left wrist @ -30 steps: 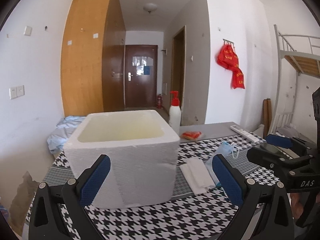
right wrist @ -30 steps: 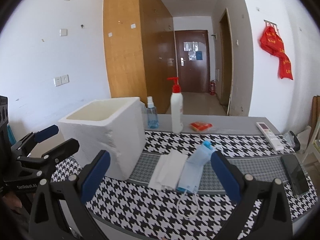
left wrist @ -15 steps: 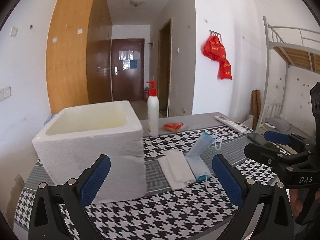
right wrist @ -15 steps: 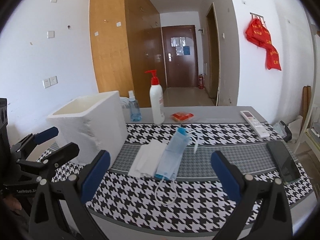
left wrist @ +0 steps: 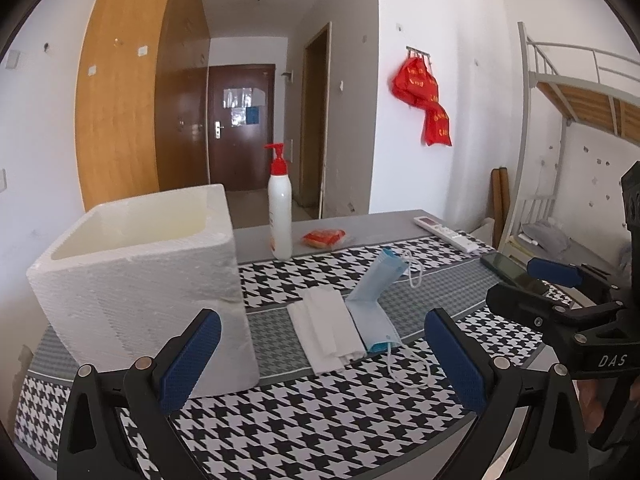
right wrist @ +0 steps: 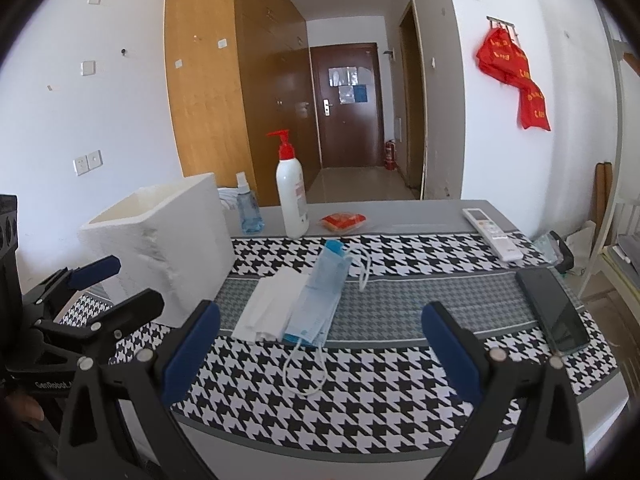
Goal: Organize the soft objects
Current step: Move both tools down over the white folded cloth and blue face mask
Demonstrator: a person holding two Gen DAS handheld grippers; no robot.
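- near: left gripper (left wrist: pixel 320 356) and right gripper (right wrist: pixel 320 354) hang with jaws spread wide, holding nothing.
- middle: white cloth (right wrist: pixel 272 304) and blue mask (right wrist: pixel 318 300) lie touching on the table (right wrist: pixel 400 380), likely awaiting pickup.
- left, farther: foam box (left wrist: pixel 140 276), probably their destination.

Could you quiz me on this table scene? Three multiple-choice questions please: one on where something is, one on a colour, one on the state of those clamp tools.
1. Where does the blue face mask lie?
A. inside the foam box
B. on the tablecloth beside the white cloths
C. on the phone

2. What colour is the lotion bottle's pump?
A. red
B. green
C. black

3. How do the right gripper's jaws stand?
A. shut on the mask
B. shut on nothing
C. open, holding nothing

Answers: B, the mask touches the white cloths on the houndstooth tablecloth; A, the pump is red; C, its jaws stand wide apart.
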